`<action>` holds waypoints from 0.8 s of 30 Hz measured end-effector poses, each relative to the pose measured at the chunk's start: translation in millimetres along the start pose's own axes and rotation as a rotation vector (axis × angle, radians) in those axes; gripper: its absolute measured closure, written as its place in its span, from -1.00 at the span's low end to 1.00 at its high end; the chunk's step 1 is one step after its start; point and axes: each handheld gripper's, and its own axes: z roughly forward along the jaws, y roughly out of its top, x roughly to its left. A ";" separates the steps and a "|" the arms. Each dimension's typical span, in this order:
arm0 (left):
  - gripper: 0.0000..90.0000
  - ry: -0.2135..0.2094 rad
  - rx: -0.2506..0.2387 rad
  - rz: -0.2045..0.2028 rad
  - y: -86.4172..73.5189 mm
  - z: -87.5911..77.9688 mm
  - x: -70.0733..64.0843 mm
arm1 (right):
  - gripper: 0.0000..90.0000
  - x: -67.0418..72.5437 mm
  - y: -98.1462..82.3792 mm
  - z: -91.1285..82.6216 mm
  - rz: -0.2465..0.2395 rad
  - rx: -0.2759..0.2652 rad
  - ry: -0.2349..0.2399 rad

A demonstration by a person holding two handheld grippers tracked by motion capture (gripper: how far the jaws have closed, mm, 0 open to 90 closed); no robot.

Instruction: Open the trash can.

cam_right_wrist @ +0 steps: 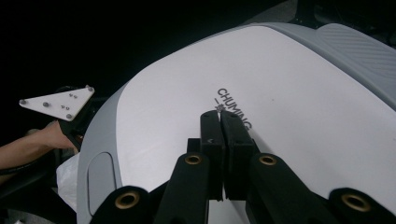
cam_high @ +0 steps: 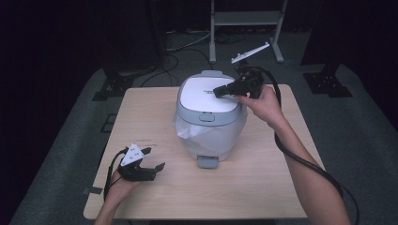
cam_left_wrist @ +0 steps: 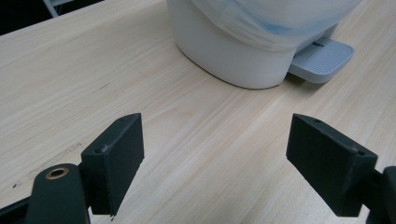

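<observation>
High view: I see the pedal bin (cam_high: 210,117) mid-table (cam_high: 263,187), right gripper (cam_high: 220,92) over its lid, left gripper (cam_high: 152,159) near the front-left edge.
Left gripper view: jaws spread wide, nothing between; pedal (cam_left_wrist: 322,58) ahead.
Right gripper view: jaws pressed together, tips on lid (cam_right_wrist: 280,93).

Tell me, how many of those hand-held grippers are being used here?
2. The left hand-held gripper hovers open over the near-left part of the table. The right hand-held gripper is shut, its tips on the bin's white lid.
</observation>
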 end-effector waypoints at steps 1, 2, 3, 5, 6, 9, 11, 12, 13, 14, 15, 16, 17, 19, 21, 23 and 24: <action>-0.60 0.000 0.000 0.000 0.0 0.1 0.0 | 0.96 3.0 -0.2 1.0 -0.012 -0.001 -0.002; -0.60 0.000 0.001 -0.001 -0.1 0.2 -0.1 | 0.96 7.7 -0.4 2.8 -0.029 -0.001 -0.002; -0.60 0.000 0.002 0.000 -0.1 0.2 -0.1 | 0.96 7.7 -0.4 2.8 -0.029 -0.001 -0.002; -0.60 -0.001 0.002 0.001 0.0 0.2 -0.2 | 0.96 11.2 -0.2 4.3 -0.037 0.002 0.005; -0.60 -0.001 0.002 0.002 0.1 0.2 -0.4 | 0.96 13.5 0.2 5.2 -0.043 0.005 0.004; -0.60 -0.002 0.004 0.003 0.3 0.2 -0.6 | 0.96 21.4 1.9 9.8 -0.064 0.016 0.014; -0.60 -0.003 0.005 0.004 0.2 0.4 -0.7 | 0.96 23.1 2.4 11.2 -0.067 0.017 0.019; -0.60 -0.003 0.005 0.005 0.1 0.4 -0.7 | 0.96 27.5 3.0 14.1 -0.079 0.019 0.024; -0.60 -0.004 0.005 0.004 0.1 0.4 -0.7 | 0.96 27.5 3.0 14.1 -0.079 0.019 0.024; -0.60 -0.004 0.004 0.003 0.1 0.3 -0.7 | 0.96 29.3 3.2 14.9 -0.082 0.020 0.022; -0.60 -0.004 0.004 0.003 0.1 0.4 -0.7 | 0.96 32.0 3.3 16.1 -0.084 0.022 0.023; -0.60 -0.005 0.005 0.003 -0.1 0.4 -0.6 | 0.96 35.8 2.4 17.7 -0.091 0.017 0.018; -0.60 -0.005 0.005 0.003 -0.1 0.4 -0.6 | 0.96 35.8 2.4 17.7 -0.091 0.017 0.018; -0.60 -0.005 0.006 0.005 -0.1 0.3 -0.8 | 0.98 39.5 0.8 17.5 -0.101 0.014 0.008; -0.60 -0.005 0.005 0.002 -0.3 0.4 -0.8 | 0.99 42.3 -1.5 16.2 -0.109 0.016 0.011; -0.60 -0.006 0.006 0.002 -0.4 0.7 -1.0 | 0.99 44.8 -3.4 14.8 -0.124 0.012 -0.004; -0.60 -0.006 0.006 0.003 -0.4 0.9 -1.2 | 0.99 46.4 -4.7 14.3 -0.133 0.006 -0.016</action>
